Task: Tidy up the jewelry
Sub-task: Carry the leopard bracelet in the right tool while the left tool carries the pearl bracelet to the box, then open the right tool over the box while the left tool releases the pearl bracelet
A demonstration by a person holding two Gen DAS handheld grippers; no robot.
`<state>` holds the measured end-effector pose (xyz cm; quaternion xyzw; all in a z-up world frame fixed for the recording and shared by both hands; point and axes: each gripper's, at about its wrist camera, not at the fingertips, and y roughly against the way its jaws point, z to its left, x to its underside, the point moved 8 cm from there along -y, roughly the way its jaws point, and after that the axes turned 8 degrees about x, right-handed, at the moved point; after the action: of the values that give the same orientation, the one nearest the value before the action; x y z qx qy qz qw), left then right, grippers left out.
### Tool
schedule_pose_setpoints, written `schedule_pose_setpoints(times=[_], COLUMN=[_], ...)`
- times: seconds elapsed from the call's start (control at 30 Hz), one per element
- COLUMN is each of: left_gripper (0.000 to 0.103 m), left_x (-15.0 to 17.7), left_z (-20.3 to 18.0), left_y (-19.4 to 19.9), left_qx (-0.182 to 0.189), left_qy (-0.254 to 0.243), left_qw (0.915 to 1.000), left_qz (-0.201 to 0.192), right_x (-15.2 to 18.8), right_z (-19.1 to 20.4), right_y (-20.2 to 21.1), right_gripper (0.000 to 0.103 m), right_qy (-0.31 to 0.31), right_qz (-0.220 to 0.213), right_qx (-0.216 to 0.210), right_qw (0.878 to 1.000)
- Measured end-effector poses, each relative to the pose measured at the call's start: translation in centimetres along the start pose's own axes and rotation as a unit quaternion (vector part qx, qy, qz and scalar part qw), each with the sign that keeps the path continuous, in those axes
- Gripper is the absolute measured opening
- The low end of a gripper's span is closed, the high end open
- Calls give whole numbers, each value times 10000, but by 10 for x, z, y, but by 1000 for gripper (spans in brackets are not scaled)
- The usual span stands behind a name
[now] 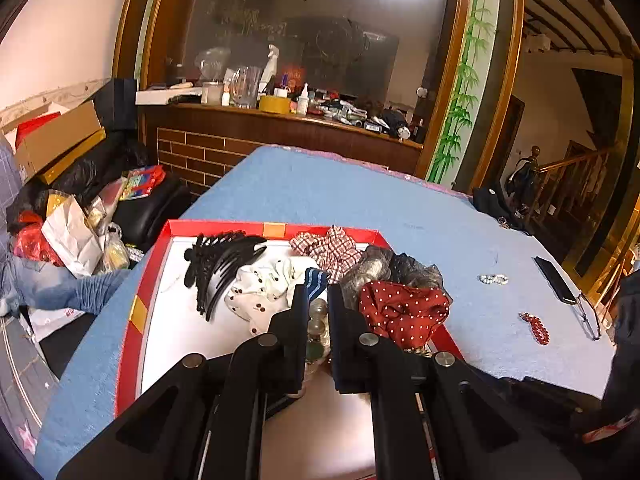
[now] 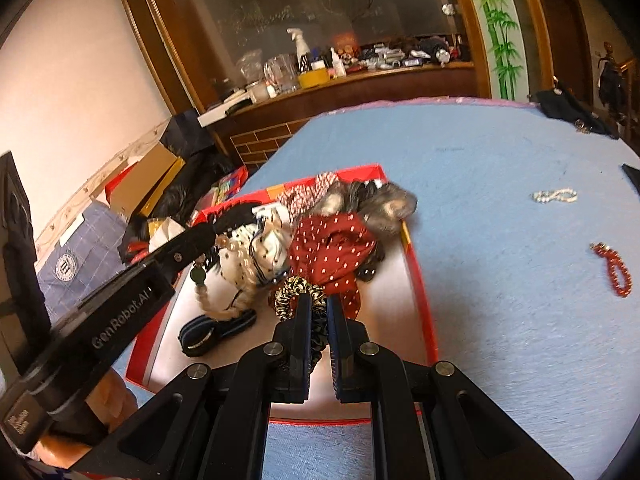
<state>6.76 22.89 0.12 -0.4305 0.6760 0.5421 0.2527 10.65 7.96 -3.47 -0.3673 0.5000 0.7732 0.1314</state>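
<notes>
- Desk (image 1: pixel 320 192) under blue cloth, carrying a red-rimmed box (image 1: pixel 160 240) with a white floor.
- Inside the box: black claw clips (image 1: pixel 220 268), white dotted scrunchie (image 1: pixel 260 288), red checked scrunchie (image 1: pixel 332 248), grey gauzy scrunchie (image 1: pixel 384 268), dark red dotted scrunchie (image 1: pixel 404 308).
- Left tongs (image 1: pixel 319 300) over the box, nearly closed, gripping a string of large pale beads (image 1: pixel 318 320) that hangs between the fingers.
- Right tongs (image 2: pixel 318 306) low over the box floor, clamped on a black-and-gold patterned scrunchie (image 2: pixel 292 292), just beside the dark red one.
- On the cloth to the right of the box, well apart from it: a white bead bracelet (image 2: pixel 556 196) and a red bead bracelet (image 2: pixel 614 268).
- Black phone (image 1: pixel 556 280) and glasses (image 1: pixel 590 316) near the desk's right edge.
</notes>
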Motion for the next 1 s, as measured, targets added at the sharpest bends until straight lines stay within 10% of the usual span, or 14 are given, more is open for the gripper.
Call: schedule_pose_setpoints(times=[1.0], left_gripper=[9], left_x=[16], left_z=[20], left_y=[-25], left_qx=[-772], left_qy=[-47], left_qw=[9961], left_qz=[416], right_x=[18], right_z=[-25], right_y=[-20], right_gripper=[10], right_qy=[-186], right_qz=[297], right_qx=[241], right_qw=[9991])
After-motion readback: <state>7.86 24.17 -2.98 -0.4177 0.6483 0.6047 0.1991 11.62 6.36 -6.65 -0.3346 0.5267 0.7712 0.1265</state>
